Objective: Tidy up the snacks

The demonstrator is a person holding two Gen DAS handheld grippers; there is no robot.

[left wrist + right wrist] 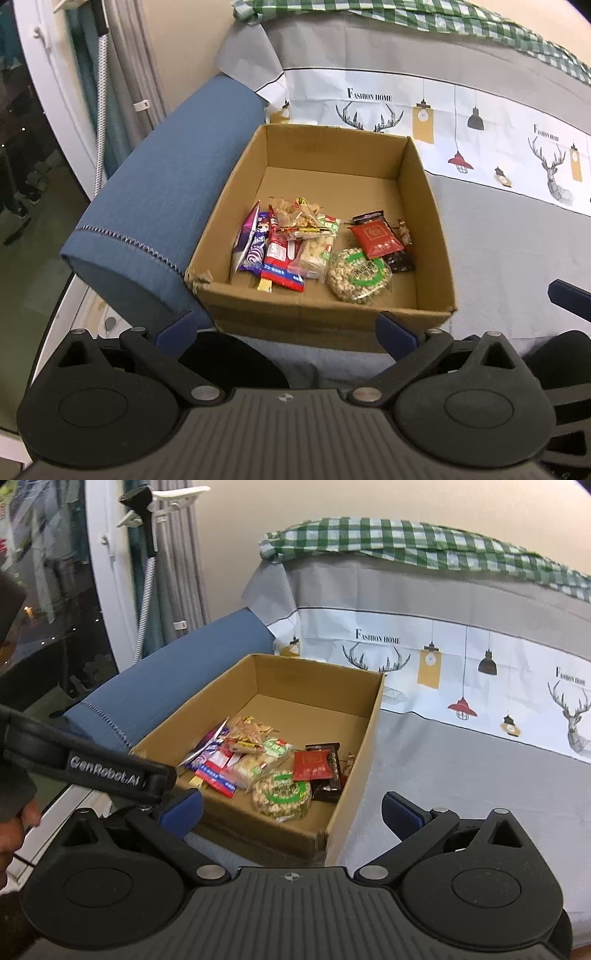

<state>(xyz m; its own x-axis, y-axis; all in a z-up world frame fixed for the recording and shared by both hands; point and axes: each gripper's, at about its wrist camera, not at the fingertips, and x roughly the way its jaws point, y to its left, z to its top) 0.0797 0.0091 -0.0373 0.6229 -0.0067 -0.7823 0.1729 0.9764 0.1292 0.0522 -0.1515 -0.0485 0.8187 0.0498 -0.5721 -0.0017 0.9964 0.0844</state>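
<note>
— Jaws of the left gripper are seen spread wide, with nothing held between them; the same is seen of the right gripper, spread wide and empty.

— Where are the snacks found relative to them?

— Ahead of and below both tools, inside the cardboard box, gathered toward its near half. A round green-labelled pack is laid nearest the near wall, a red packet just behind it over a dark one, and a purple wrapper is leaned at the left end of the pile.

— What is shown in one view only?

— From the right wrist, the left tool's black body marked "GenRobot.AI" is seen crossing the left side, overlapping the box's near left corner, and part of a person's hand at the edge. From the left wrist, a blue fingertip is caught at the right edge.

— And around the box?

— A blue armrest is pressed against its left wall; a grey cover printed with deer and lamps is spread under it and behind; a green checked cloth is draped on top.
</note>
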